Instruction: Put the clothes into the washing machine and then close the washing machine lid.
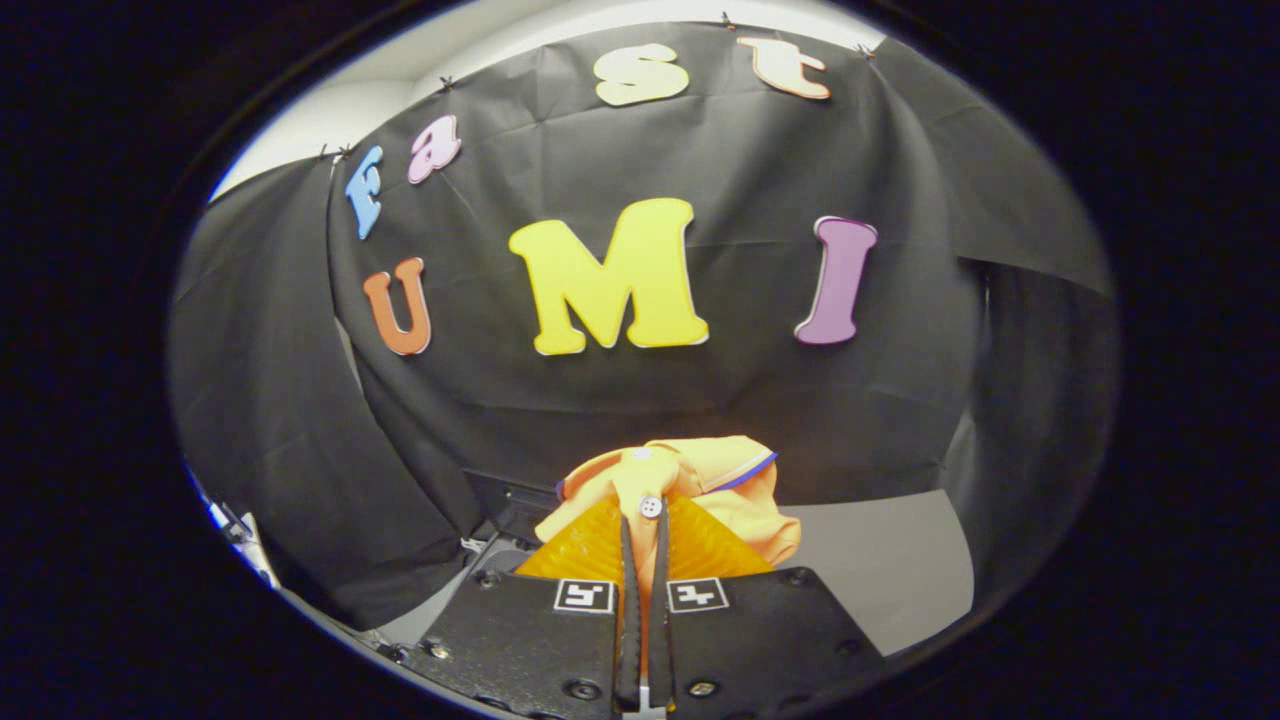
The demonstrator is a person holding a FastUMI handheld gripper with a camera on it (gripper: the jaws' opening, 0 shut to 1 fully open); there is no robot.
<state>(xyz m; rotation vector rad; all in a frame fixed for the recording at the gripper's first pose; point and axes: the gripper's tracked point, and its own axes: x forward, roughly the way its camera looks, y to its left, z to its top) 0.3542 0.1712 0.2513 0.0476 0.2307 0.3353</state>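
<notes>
Clothes here amount to one orange garment with a white button, pinched between the gripper fingers, which are closed on its fabric and hold it lifted above a grey surface. Judging from this, the loading step is under way: the garment is not yet inside any machine, and the lid remains to be closed. Beyond hangs the black booth wall.

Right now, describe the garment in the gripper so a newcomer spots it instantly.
Start at the black cloth wall, then drop to the gripper. Its fingers are shut on a bunched orange fabric shirt, lifted above the grey surface. A white button and blue edge trim mark it.
</notes>
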